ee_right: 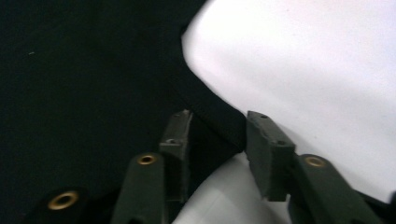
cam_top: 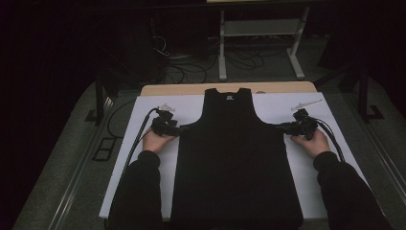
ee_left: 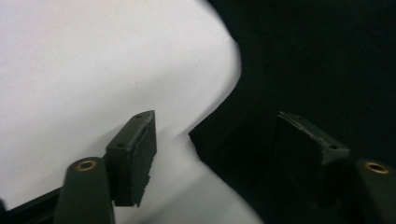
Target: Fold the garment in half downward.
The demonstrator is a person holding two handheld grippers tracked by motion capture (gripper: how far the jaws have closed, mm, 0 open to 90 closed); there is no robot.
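Our left gripper (cam_top: 176,129) sits at the left side of the black tank top (cam_top: 237,158), right at the corner under its armhole. In the left gripper view its jaws stand apart, and the corner of the black tank top (ee_left: 299,84) lies between them. One jaw is over the white board (ee_left: 93,70) and the other is over the dark cloth. We cannot tell if the pads (ee_left: 140,158) press on the cloth.

Our right gripper (cam_top: 283,127) sits at the right side of the black tank top, at the other armhole corner. In the right gripper view its jaws stand closer together, with the edge of the black tank top (ee_right: 84,74) between them. The pads (ee_right: 264,154) are just beside the cloth, and we cannot tell if they pinch it.

The black tank top lies flat and spread out on the white board (cam_top: 153,103), neck away from us and hem near us. The white board sits on a wooden table (cam_top: 191,89). Our left hand (cam_top: 155,141) and right hand (cam_top: 313,143) rest on the white board, one on each side of the black tank top. We see no boxes or bins near the black tank top.
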